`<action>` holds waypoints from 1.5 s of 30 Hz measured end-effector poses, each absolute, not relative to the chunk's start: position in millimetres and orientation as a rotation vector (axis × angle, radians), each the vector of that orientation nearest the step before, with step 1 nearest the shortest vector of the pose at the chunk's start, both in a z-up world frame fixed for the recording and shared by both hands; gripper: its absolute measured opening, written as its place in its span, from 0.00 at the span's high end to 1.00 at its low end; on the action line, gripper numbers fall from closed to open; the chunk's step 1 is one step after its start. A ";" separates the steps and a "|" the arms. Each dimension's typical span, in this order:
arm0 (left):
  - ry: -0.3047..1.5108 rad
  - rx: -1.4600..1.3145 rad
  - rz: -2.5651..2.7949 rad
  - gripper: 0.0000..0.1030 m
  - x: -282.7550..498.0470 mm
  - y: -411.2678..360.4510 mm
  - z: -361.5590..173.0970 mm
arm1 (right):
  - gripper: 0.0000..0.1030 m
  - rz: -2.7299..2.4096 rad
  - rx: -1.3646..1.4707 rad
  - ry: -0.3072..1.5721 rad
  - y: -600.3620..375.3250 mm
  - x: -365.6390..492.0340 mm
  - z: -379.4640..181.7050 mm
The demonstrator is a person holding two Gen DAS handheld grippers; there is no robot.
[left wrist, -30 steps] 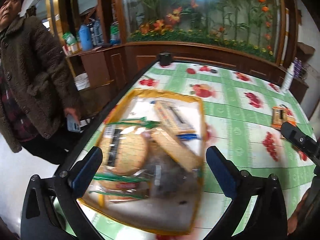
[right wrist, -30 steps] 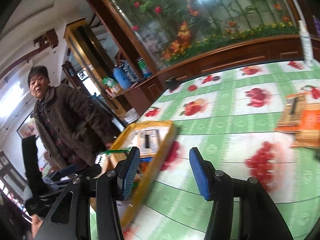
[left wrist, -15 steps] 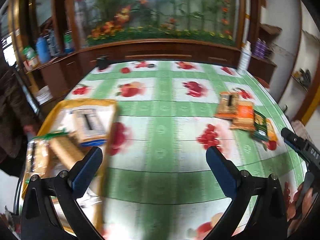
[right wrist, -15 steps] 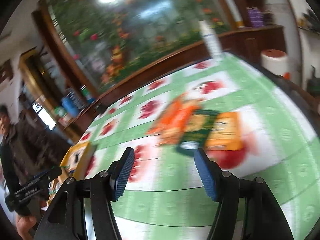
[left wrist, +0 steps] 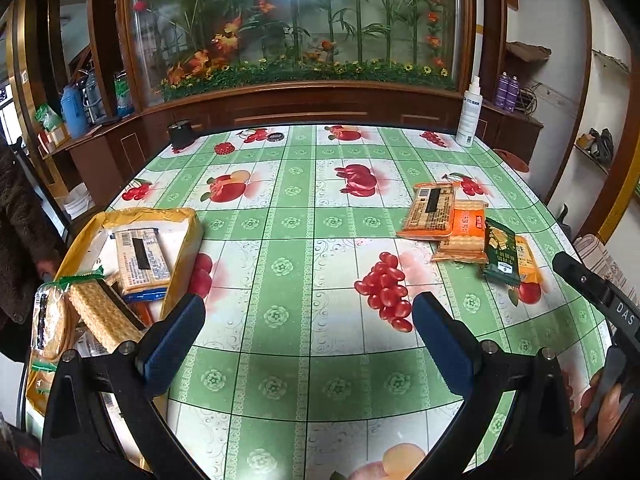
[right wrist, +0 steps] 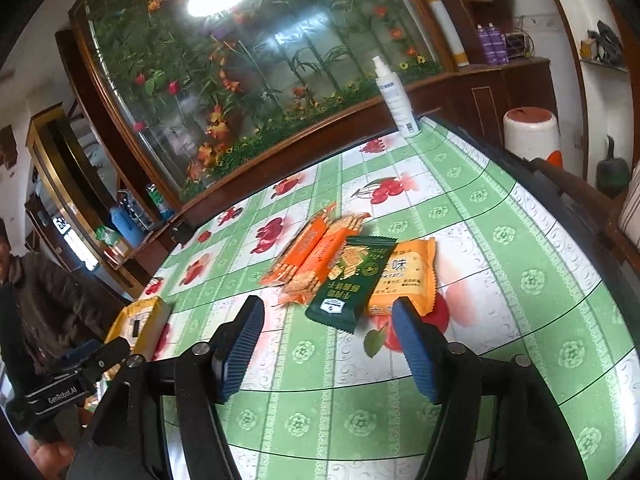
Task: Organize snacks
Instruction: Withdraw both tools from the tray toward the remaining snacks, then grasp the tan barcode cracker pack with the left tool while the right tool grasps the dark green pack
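The left claw [left wrist: 308, 338] hangs above the tabletop [left wrist: 296, 264], its blue pads [left wrist: 172, 344] standing wide apart with nothing between them but the green-and-white fruit-print cloth. To its left, at the tabletop's edge, sits a yellow-rimmed box [left wrist: 188, 236] already loaded with snacks: a pale cracker packet [left wrist: 140, 264] lying label-up, a clear-wrapped stack of square crackers [left wrist: 100, 316] leaning beside it, and a pack of round biscuits [left wrist: 48, 320] at the near end.

The right claw [right wrist: 326, 344] points at the four loose snacks on the other side of the tabletop. Its jaws have just been opening and now stand parted, gripping nothing (the cloth shows clear between the ribbed pads [right wrist: 240, 348]). Just beyond its tips lies a dark green cracker packet [right wrist: 350, 280], overlapping a yellow-orange packet [right wrist: 408, 276] to the right and an orange sleeve of crackers [right wrist: 320, 262] to the left; a second orange packet [right wrist: 300, 248] lies against that one, farther left. All four lie flat in a touching row, well apart from the box.

A white spray bottle [right wrist: 394, 96] stands upright at the far edge of the tabletop, in front of a glass-fronted cabinet of artificial flowers [left wrist: 296, 24]. A person in a dark fuzzy coat [right wrist: 52, 300] stands beyond the box end.
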State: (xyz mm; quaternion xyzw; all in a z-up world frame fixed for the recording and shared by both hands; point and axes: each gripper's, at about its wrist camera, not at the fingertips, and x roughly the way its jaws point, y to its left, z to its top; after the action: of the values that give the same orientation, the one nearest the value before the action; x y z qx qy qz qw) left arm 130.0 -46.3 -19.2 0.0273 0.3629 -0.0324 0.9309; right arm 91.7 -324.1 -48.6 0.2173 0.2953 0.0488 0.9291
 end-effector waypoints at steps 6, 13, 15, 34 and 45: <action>0.744 0.067 -0.076 0.00 135.3 -56.8 -23.1 | 0.32 0.064 0.391 0.607 -322.9 94.8 -47.0; 0.755 0.078 -0.091 0.00 147.9 -68.0 -28.7 | 0.32 -0.003 0.315 0.651 -317.2 110.5 -51.4; 0.756 0.081 -0.094 0.00 152.5 -71.2 -30.7 | 0.32 -0.021 0.297 0.663 -315.5 119.4 -51.7; 0.831 0.092 -0.273 0.00 250.8 -126.7 -54.6 | 0.25 -0.123 0.063 0.815 -285.5 194.5 -82.0; 0.893 0.148 -0.307 0.00 295.9 -165.3 -75.9 | 0.22 -0.152 -0.038 0.856 -282.4 201.2 -87.2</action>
State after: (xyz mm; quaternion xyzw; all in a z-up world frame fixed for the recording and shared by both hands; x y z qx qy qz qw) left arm 295.9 -165.3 -75.9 0.0712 0.4295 -0.1476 0.8881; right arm 201.2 -282.4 -87.2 -0.0183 0.4145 -0.0734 0.9069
